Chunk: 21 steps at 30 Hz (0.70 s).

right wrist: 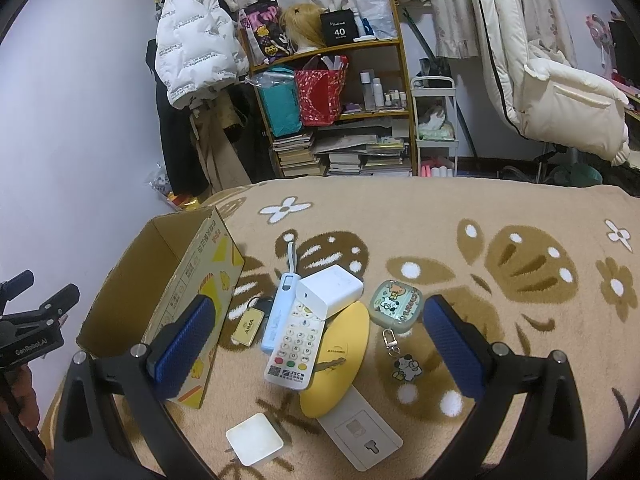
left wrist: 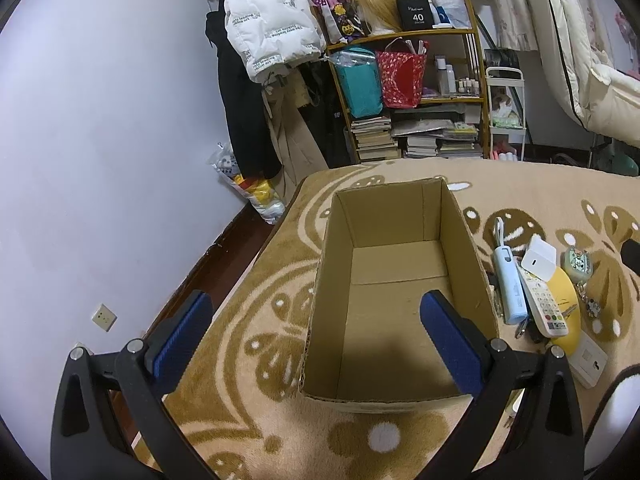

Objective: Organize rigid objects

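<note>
I am holding my left tool [left wrist: 316, 322] spread wide over the empty cardboard box [left wrist: 396, 280] near the bed's left edge. My right tool [right wrist: 318, 332] is hanging spread wide above the white remote [right wrist: 294, 344] beside the box.

A white puffer jacket [right wrist: 192, 36] hangs beside a cluttered wooden shelf [right wrist: 332, 100] of stacked books [right wrist: 344, 156].
</note>
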Each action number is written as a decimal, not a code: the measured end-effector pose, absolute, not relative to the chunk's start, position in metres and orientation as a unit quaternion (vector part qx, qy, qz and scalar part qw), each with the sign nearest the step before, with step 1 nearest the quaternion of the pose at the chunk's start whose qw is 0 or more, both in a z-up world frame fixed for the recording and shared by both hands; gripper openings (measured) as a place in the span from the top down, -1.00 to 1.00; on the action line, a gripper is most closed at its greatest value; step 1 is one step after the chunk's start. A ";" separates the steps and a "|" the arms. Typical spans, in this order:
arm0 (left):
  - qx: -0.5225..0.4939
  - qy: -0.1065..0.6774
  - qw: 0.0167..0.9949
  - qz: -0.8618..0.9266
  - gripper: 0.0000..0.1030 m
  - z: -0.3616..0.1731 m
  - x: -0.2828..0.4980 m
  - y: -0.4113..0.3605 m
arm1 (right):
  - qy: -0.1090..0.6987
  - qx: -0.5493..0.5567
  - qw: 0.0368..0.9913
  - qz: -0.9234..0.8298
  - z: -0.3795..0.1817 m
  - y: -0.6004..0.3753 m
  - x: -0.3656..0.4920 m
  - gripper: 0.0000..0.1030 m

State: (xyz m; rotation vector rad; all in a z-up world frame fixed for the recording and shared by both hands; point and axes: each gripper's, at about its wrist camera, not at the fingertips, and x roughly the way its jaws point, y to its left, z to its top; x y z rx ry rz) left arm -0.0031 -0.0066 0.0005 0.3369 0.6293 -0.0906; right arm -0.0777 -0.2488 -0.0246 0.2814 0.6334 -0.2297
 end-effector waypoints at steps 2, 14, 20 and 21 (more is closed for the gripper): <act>0.167 0.309 0.935 -0.043 -0.99 0.000 -0.003 -0.007 | 0.310 0.138 0.934 -0.112 -0.025 -0.249 -0.078 -1.00; 0.169 0.313 0.934 -0.045 -0.99 -0.001 -0.003 -0.009 | 0.312 0.138 0.933 -0.113 -0.027 -0.251 -0.078 -1.00; 0.178 0.326 0.928 -0.042 -0.99 -0.008 0.002 -0.010 | 0.319 0.139 0.931 -0.112 -0.030 -0.250 -0.077 -1.00; 0.180 0.330 0.926 -0.041 -0.99 -0.010 0.005 -0.011 | 0.323 0.139 0.929 -0.112 -0.031 -0.250 -0.077 -1.00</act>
